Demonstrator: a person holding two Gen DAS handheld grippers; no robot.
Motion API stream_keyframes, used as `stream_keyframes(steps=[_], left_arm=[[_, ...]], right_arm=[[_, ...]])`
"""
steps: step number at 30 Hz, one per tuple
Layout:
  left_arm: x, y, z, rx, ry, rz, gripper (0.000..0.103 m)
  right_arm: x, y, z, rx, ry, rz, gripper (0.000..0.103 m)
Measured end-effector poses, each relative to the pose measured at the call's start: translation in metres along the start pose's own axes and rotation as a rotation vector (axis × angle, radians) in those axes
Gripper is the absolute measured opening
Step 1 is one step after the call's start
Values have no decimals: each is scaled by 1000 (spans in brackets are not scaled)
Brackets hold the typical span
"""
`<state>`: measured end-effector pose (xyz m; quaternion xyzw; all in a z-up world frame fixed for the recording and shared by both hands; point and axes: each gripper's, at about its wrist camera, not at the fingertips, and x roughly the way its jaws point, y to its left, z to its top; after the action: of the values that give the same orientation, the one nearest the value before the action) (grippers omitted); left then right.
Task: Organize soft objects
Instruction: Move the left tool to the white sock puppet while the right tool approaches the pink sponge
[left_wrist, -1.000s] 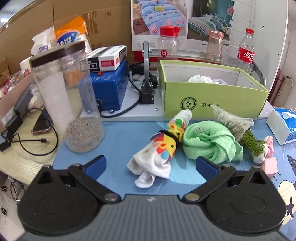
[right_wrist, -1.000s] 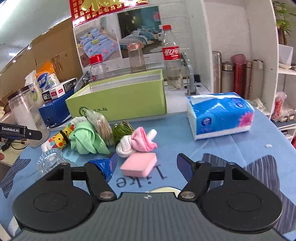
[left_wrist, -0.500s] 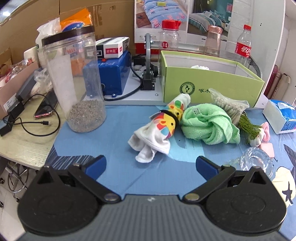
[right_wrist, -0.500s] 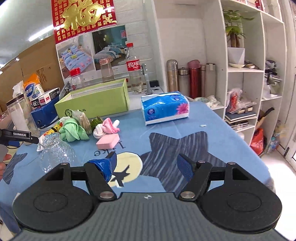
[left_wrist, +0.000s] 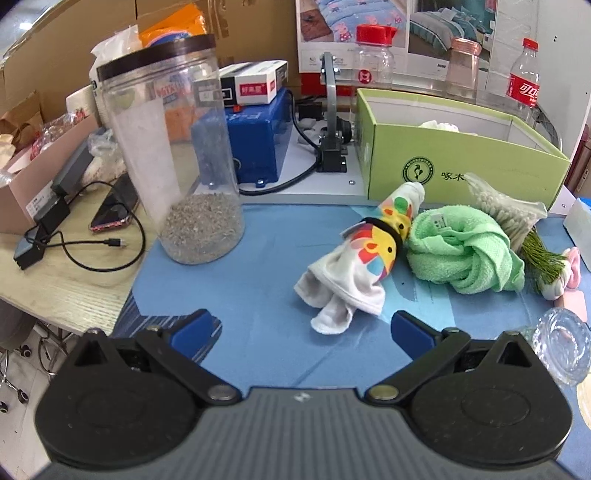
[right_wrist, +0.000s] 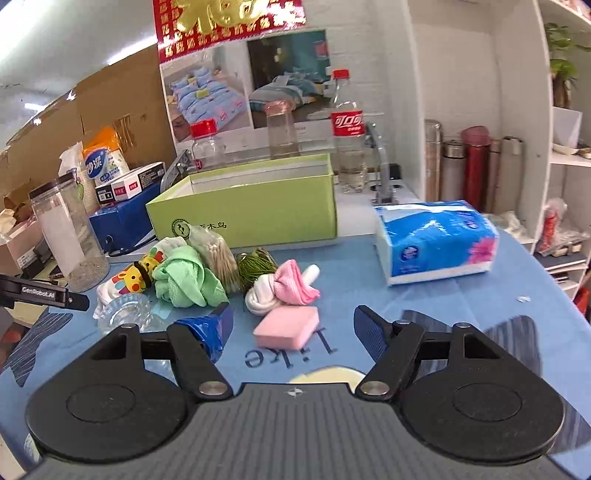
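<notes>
Blue-padded, both my claws gape empty: left gripper (left_wrist: 301, 326) before the cartoon sock (left_wrist: 364, 258), right gripper (right_wrist: 293, 326) near the pink sponge (right_wrist: 286, 326). Only my right view shows the tissue pack (right_wrist: 437, 240).

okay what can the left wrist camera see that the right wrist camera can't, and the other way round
Only the left wrist view shows the phone and black cable on the wooden desk. Only the right wrist view shows the whole tissue pack and the flasks on the shelf. Both show the green box, green towel, printed cloth and granule jar.
</notes>
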<state>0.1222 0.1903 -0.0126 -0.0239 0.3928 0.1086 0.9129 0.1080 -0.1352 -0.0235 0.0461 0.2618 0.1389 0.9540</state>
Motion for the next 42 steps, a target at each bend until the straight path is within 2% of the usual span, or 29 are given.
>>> stream_keyframes(steps=[5, 8, 11, 15, 17, 21, 25, 29, 37, 40, 42], left_arm=[[14, -5, 9, 12, 19, 10, 102], [22, -9, 12, 24, 30, 9, 103], [27, -11, 13, 32, 32, 2, 102], [32, -14, 14, 45, 38, -27, 102], [33, -16, 18, 56, 35, -46, 102], [38, -26, 31, 108, 11, -86, 102], [61, -40, 40, 184, 39, -48, 102], [81, -42, 42, 200, 79, 18, 102], [81, -30, 37, 169, 101, 19, 102], [76, -26, 33, 163, 91, 17, 102], [77, -21, 30, 159, 100, 44, 102]], right_arm=[[67, 10, 2, -77, 126, 15, 58], [89, 12, -4, -131, 182, -44, 58], [79, -8, -8, -102, 180, -55, 59], [45, -44, -20, -37, 186, -211, 59], [26, -53, -23, 6, 165, -247, 59], [1, -47, -21, 56, 89, -154, 59], [11, -45, -13, 136, 63, -58, 59], [17, -52, -14, 169, 77, -70, 59], [15, -60, -15, 161, 86, -84, 59], [12, -52, -11, 134, 79, -60, 59], [9, -44, -8, 108, 70, -37, 59]])
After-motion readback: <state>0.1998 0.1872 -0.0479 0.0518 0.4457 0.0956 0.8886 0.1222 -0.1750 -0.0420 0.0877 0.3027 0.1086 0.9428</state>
